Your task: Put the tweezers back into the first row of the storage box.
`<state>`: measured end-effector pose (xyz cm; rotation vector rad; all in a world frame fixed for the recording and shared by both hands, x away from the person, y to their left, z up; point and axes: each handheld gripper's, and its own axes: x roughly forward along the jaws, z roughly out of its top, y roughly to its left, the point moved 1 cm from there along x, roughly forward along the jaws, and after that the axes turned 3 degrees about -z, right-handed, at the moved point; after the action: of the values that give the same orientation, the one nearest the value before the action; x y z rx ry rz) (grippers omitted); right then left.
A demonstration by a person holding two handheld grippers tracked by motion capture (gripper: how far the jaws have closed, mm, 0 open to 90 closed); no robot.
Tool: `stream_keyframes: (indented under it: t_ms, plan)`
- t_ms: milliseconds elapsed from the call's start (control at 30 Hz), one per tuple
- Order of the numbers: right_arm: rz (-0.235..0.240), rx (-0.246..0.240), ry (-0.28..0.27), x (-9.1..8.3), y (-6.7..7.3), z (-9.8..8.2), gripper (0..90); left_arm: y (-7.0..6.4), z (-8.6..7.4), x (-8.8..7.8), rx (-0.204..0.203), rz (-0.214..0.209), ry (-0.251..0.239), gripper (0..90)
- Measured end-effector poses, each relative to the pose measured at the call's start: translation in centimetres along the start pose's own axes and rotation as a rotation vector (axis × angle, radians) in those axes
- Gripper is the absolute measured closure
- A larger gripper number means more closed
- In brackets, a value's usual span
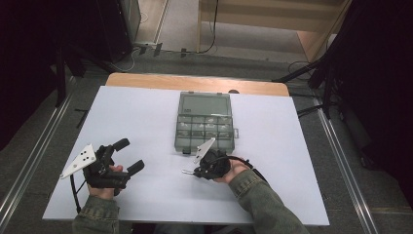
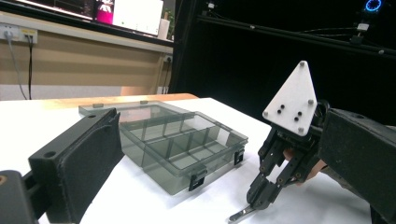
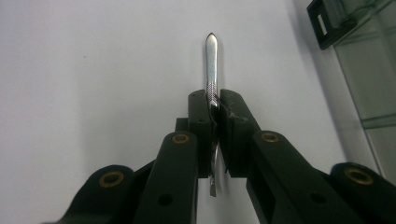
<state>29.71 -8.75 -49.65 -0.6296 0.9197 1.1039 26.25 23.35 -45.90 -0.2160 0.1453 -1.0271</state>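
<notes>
The right gripper (image 3: 212, 109) clamps metal tweezers (image 3: 211, 60) beside the compartment box (image 1: 204, 122), while the left gripper (image 1: 127, 155) gapes apart.

Open white table (image 1: 146, 122) on every side of the closed compartment box (image 1: 204, 122) mid-table.

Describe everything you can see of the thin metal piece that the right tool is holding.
The metal piece is a slim, shiny, silver-coloured strip, probably steel, with a rounded pointed tip at its far end and a finely textured band near the grip. The right tool is shut on it near its middle, so one end sticks out ahead of the jaws and a short end shows behind them. It lies nearly level just above the white table, in front of the grey compartment box; whether it touches the table cannot be told.
</notes>
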Motion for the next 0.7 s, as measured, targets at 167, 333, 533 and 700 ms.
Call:
stream_keyframes:
  t_ms: [167, 333, 533, 700]
  plan:
    - [0.003, 0.009, -0.033, -1.0, -0.5, -0.1, 85.9, 0.0, 0.0, 0.0, 0.002, 0.0, 0.003, 0.0]
    - [0.005, 0.02, -0.062, -1.7, -0.9, -0.1, 85.9, 0.0, 0.0, 0.0, 0.003, 0.0, 0.003, 0.0]
    - [-0.014, 0.015, -0.093, -3.2, -1.7, 0.4, 85.9, 0.0, 0.0, 0.0, 0.002, 0.0, -0.001, 0.0]
    - [-0.003, 0.028, -0.118, -4.1, -2.3, 0.8, 85.9, 0.0, 0.0, 0.0, 0.006, 0.003, -0.001, 0.0]
